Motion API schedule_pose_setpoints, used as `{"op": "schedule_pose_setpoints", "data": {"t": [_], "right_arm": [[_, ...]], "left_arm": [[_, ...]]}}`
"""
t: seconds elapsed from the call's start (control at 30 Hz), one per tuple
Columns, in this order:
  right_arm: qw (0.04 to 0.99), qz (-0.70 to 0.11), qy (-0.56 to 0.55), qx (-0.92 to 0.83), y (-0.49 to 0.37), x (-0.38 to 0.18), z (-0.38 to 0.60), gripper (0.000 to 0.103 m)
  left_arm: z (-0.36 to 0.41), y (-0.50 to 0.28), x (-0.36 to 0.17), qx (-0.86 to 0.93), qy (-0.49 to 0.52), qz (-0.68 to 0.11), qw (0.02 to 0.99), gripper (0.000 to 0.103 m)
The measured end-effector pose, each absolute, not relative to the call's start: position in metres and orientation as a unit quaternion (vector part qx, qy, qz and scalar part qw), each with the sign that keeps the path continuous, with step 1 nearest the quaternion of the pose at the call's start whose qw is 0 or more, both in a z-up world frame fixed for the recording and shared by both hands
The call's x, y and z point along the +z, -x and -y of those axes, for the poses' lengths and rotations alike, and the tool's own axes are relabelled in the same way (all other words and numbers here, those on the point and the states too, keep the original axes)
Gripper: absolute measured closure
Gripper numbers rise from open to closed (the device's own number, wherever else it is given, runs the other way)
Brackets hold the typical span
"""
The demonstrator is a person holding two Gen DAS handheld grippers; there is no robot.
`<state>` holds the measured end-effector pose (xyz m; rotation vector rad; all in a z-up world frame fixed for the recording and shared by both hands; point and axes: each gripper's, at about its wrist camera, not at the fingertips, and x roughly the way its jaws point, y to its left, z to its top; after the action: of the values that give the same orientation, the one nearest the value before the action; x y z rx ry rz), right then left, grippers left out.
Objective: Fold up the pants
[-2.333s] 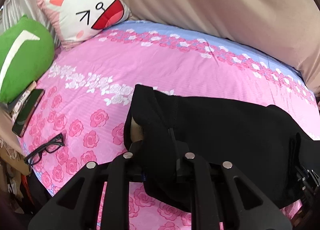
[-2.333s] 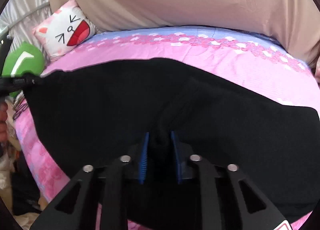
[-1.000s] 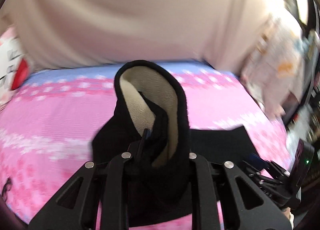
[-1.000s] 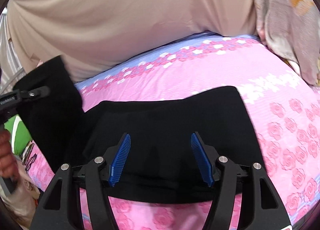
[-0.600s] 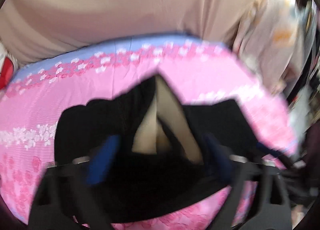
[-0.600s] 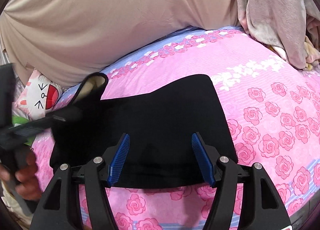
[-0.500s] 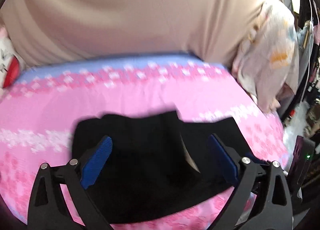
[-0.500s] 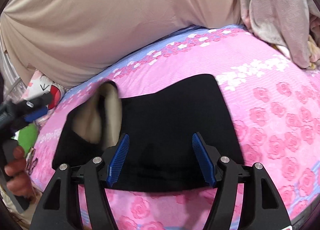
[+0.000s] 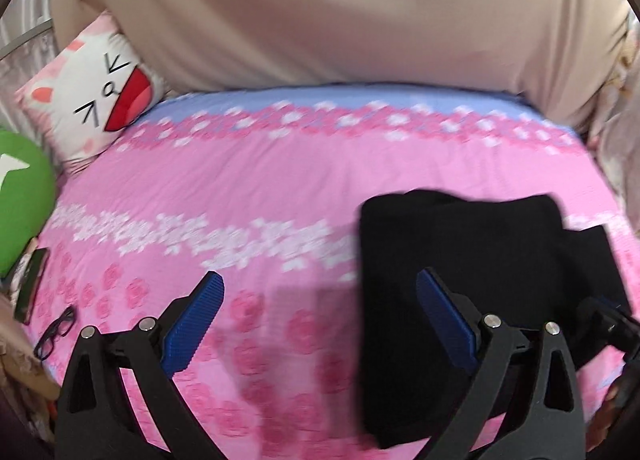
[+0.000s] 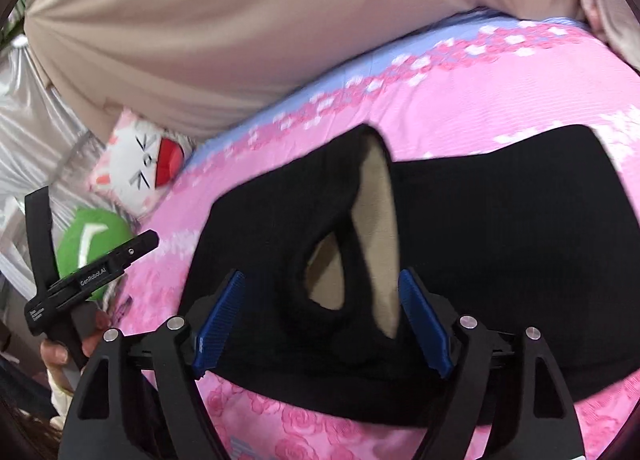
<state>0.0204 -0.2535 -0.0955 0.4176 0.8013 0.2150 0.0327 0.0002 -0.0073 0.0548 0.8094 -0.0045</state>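
Black fleece-lined pants [image 10: 460, 244] folded compactly on pink rose-print bedsheet [image 9: 248, 196], beige lining flap left untucked; left gripper [image 9: 320, 320] and right gripper [image 10: 320, 324] both spread wide, empty.

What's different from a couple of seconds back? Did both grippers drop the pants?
Yes. Both grippers held the black pants spread out; the left end was carried over onto the right and released. Now the left gripper and right gripper are open and empty, and the pants lie folded on the pink bedsheet, beige lining showing at the top. The cat pillow, green cushion and glasses are unmoved.
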Motion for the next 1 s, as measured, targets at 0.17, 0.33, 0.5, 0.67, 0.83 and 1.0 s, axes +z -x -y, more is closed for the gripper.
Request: {"op": "schedule_pose_setpoints", "data": {"t": [0.17, 0.33, 0.5, 0.67, 0.83, 1.0], "right_arm": [[0.903, -0.399, -0.150, 0.052, -0.034, -0.103, 0.231, 0.024], [0.903, -0.403, -0.135, 0.053, -0.037, -0.103, 0.224, 0.087], [0.907, -0.383, -0.147, 0.092, -0.037, -0.082, 0.216, 0.089], [0.932, -0.306, -0.138, 0.140, -0.020, -0.018, 0.211, 0.090], [0.960, -0.248, -0.116, 0.064, 0.026, 0.020, 0.269, 0.090], [0.918, -0.354, -0.155, -0.086, 0.037, -0.067, 0.358, 0.090]], "left_arm": [[-0.020, -0.038, -0.027, 0.006, -0.023, -0.418, 0.908, 0.008], [-0.030, -0.043, -0.036, 0.010, -0.017, -0.432, 0.902, 0.008], [-0.031, -0.044, -0.040, 0.020, -0.019, -0.437, 0.899, 0.008], [-0.033, -0.044, -0.036, 0.025, -0.008, -0.442, 0.896, 0.008], [-0.031, -0.037, -0.025, 0.012, -0.005, -0.435, 0.901, 0.008], [-0.014, -0.038, -0.029, -0.008, -0.009, -0.439, 0.898, 0.008]]}}
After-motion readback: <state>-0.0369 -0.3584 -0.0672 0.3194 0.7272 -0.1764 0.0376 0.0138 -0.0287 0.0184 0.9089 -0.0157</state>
